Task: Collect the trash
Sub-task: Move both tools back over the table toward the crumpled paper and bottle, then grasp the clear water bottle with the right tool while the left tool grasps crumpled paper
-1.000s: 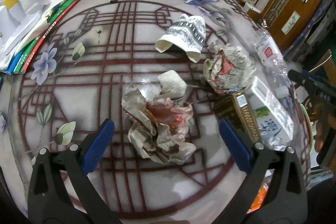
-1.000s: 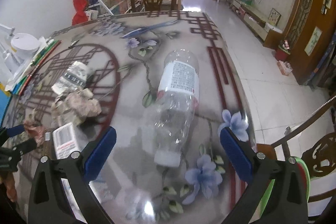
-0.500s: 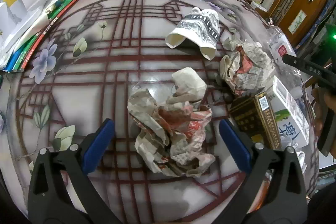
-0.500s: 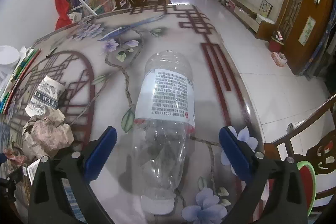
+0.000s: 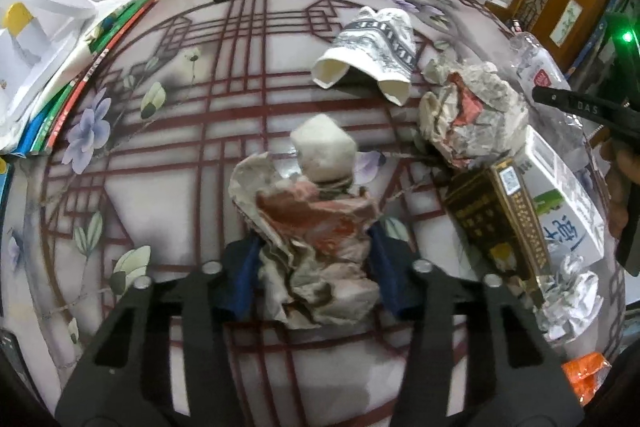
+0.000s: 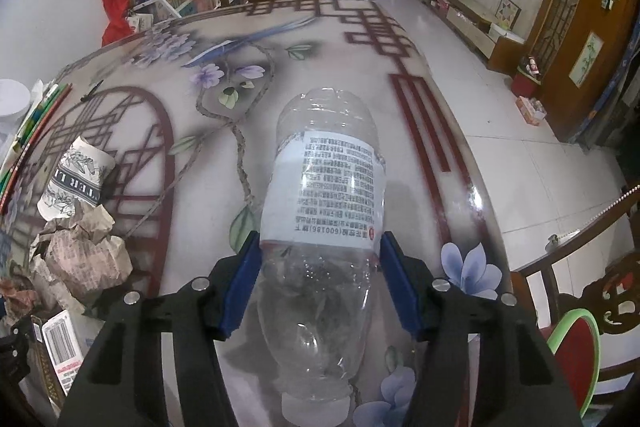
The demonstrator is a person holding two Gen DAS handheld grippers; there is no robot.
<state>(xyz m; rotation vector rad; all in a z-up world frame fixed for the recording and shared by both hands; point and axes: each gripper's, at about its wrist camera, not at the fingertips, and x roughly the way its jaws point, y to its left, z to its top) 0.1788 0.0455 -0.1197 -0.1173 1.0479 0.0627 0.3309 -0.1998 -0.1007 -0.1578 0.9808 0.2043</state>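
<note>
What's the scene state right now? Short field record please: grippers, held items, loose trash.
left hand-held gripper: jaws just closed, pads pressing a crumpled paper wad
right hand-held gripper: jaws just closed, pads against an empty plastic bottle lying on its side
surface: table with floral and lattice print
loose trash: crushed paper cup; second paper wad; dark carton; white carton
lifted yet: cannot tell

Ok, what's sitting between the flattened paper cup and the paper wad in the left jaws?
In the left wrist view, a small white crumpled wad lies between the paper cup and the held paper wad.
</note>
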